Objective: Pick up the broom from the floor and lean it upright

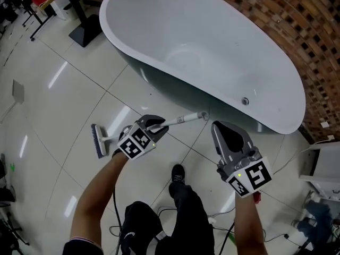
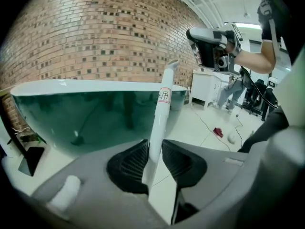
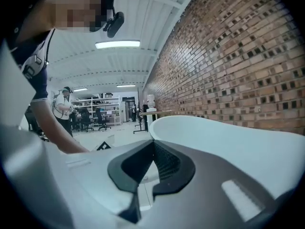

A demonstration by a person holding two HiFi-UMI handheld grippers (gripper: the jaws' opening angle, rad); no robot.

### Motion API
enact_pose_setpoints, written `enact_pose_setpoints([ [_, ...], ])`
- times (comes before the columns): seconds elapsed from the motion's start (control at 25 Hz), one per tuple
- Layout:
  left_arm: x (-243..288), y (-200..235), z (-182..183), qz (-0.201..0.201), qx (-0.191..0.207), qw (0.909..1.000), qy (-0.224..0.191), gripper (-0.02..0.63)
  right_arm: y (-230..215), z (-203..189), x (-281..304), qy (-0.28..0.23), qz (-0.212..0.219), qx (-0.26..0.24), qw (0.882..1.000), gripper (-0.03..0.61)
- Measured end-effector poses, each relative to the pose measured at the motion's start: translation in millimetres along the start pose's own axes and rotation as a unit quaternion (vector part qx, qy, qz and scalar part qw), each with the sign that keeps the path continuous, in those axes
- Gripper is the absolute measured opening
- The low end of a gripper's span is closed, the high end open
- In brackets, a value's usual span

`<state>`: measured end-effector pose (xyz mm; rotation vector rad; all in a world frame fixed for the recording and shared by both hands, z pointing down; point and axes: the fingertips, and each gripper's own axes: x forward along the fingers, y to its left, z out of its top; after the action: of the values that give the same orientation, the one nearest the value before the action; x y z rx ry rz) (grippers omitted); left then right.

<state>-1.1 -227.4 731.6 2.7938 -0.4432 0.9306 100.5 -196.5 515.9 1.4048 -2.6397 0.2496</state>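
Note:
The broom hangs off the floor, roughly level, in front of the bathtub [image 1: 295, 92]. Its white handle [image 1: 186, 119] ends near the tub's wall, and its blue-grey brush head [image 1: 99, 141] points left. My left gripper [image 1: 156, 124] is shut on the handle near its middle. In the left gripper view the handle [image 2: 162, 104] rises between the ribbed pads [image 2: 135, 165] of that gripper [image 2: 155, 149]. My right gripper [image 1: 221, 126] hovers to the right of the handle's tip, apart from it. Its jaws meet at the tips with nothing between them [image 3: 152, 147].
The brick wall [image 1: 297, 15] runs behind the tub. A black table base [image 1: 85, 31] stands at the far left, and white furniture [image 1: 325, 161] at the right edge. Cables [image 1: 223, 232] lie on the tiled floor by the person's shoe [image 1: 178, 173].

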Motion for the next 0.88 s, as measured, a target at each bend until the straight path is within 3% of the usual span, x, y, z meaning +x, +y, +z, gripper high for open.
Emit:
enact_pose_setpoints([
  [0.4,-73.4,7.5,101.8,0.102,-0.084,0.9909,-0.026,0.094,11.6,110.8,-10.6,0.013,0.041,0.011,0.999,0.003],
  [0.68,-87.3,42.5,139.4,0.177,-0.171,0.9687,-0.031,0.092,-1.9,155.7,9.6,0.007,0.07,0.021,0.997,0.003],
  [0.88,-92.9,70.6,153.6,0.206,-0.222,0.9525,-0.029,0.091,-12.4,178.2,23.3,0.0,0.084,0.021,0.996,0.003],
])
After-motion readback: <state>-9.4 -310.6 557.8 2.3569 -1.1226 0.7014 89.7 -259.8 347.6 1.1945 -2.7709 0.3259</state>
